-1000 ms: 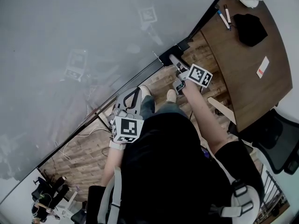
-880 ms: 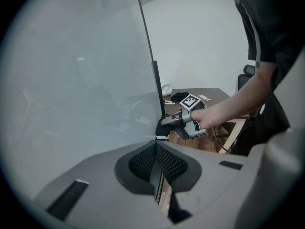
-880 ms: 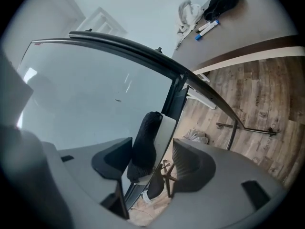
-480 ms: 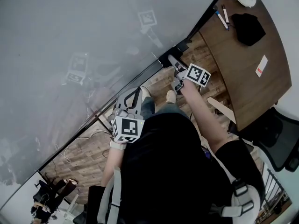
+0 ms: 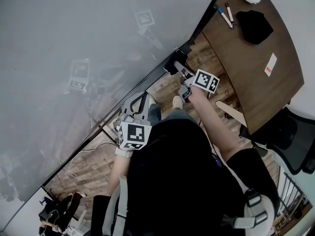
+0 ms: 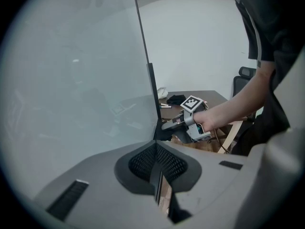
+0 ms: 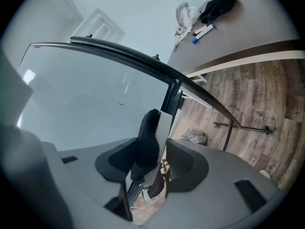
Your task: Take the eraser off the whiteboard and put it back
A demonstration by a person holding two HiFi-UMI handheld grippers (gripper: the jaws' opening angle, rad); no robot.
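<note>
The right gripper view shows what the head view blurs. The eraser (image 7: 147,137) sits at the whiteboard (image 7: 86,104)'s edge between the jaws of the right gripper (image 7: 155,149), which have just been closing, with a sliver of gap left by its white back. The left gripper (image 6: 156,149), seen in its own view, has its jaws pressed together on nothing.

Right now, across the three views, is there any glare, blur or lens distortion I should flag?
Head view: even light, no hard glare; the whiteboard carries faint ghost reflections. Left gripper view: fisheye with dark corners, the whiteboard hazy with soft reflections. Right gripper view: same fisheye, the board's top frame bows strongly; the eraser is sharp.
</note>
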